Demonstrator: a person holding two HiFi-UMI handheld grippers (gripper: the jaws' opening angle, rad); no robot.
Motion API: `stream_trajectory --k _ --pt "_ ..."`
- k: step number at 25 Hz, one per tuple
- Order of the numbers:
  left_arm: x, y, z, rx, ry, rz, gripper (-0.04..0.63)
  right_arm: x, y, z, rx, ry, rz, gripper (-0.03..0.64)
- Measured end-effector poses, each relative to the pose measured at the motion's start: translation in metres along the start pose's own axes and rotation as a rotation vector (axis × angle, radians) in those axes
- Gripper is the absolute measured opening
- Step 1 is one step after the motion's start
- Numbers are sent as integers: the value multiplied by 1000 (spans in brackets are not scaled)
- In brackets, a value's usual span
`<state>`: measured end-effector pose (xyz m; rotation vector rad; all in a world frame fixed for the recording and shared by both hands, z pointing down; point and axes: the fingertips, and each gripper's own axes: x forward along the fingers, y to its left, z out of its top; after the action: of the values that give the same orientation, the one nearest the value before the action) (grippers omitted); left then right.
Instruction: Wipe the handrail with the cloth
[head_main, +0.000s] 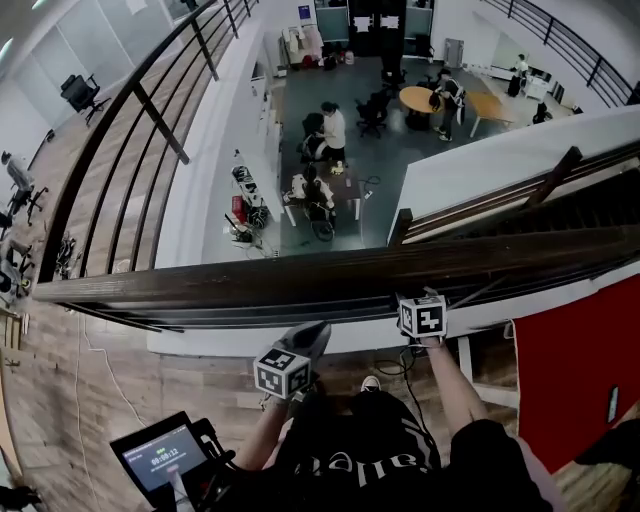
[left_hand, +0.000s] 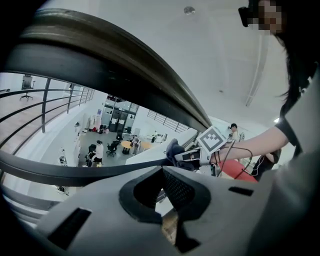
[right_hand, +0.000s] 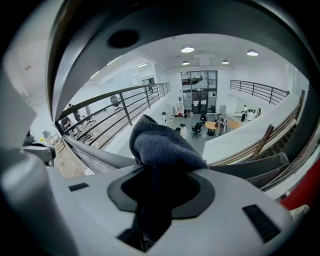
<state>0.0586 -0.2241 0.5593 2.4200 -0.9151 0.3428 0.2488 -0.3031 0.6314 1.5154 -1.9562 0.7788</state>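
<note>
Head view: the rail runs across the picture above an open hall far below. The right gripper sits at the rail's near edge, probably to bring the cloth onto it, though the cloth itself does not show here. The left gripper hangs lower, short of the rail, likely to stay clear of the wiping. A screen at lower left shows a row of digits too small to read. The white lettering on the shirt is upside down and illegible. The marker cubes carry only black-and-white patterns, no words.

Left gripper view: its fingers are closed on each other with nothing between them. The rail arcs overhead, so this gripper is held beneath it. Beyond, the right gripper carries the cloth bunched at its front.

Right gripper view: its fingers are clenched on the cloth. The cloth is a blue-grey wad standing out past the tips, seemingly so that fabric rather than plastic meets the wood. The rail lies just beyond it; I cannot tell whether they touch.
</note>
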Motion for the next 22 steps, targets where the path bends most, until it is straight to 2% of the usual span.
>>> stream_trajectory --k 6,8,17,22 --pt "51 -57 -17 -5 12 -4 0 -34 -127 -28 77 -12 -76 109" --pt "58 -63 -16 -4 17 -7 0 -41 -154 -29 103 -13 -107 109" --pt "63 -78 -15 -12 37 -5 0 -67 -230 -28 173 -24 -192 109" --pt "58 -76 -24 -10 49 7 0 -67 -238 -28 169 -46 -192 109"
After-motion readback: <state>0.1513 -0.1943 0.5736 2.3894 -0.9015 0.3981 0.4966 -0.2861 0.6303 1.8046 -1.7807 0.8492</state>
